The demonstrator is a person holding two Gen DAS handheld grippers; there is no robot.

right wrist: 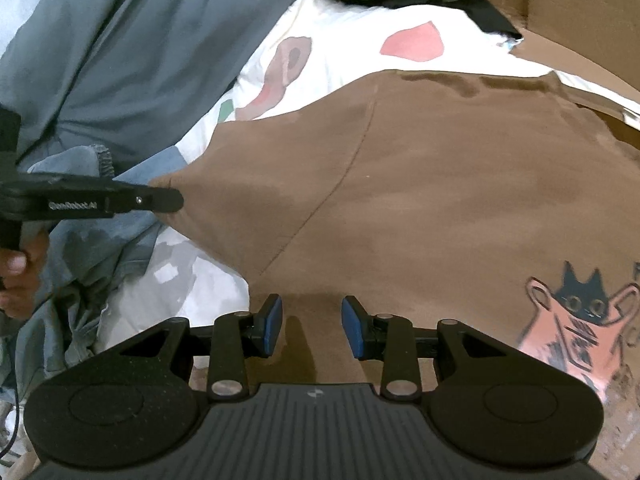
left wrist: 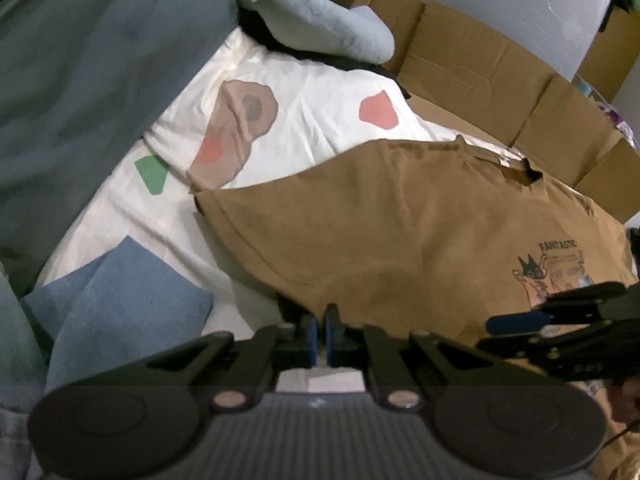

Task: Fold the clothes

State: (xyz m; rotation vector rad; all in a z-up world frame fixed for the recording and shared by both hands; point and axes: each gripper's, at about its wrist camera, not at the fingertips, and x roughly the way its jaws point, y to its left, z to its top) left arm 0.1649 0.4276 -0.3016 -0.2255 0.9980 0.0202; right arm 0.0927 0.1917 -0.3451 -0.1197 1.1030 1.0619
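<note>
In the left wrist view, your left gripper point(left wrist: 322, 322) was clenched on the near edge of the brown T-shirt point(left wrist: 400, 232), which spread away from the jaws over the white patterned sheet point(left wrist: 312, 128), its collar toward the cardboard box point(left wrist: 472, 64). In the right wrist view, your right gripper point(right wrist: 312, 326) stood released over the shirt's body, apparently not touching it, while the left one pinched the sleeve tip off to its left.

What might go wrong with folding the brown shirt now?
The left hand-held gripper pinches only the tip of the brown T-shirt's sleeve, so it may slip free. The right hand-held gripper is open above the shirt, holding nothing, so the fold may sag. The blue garment nearby could snag.
</note>
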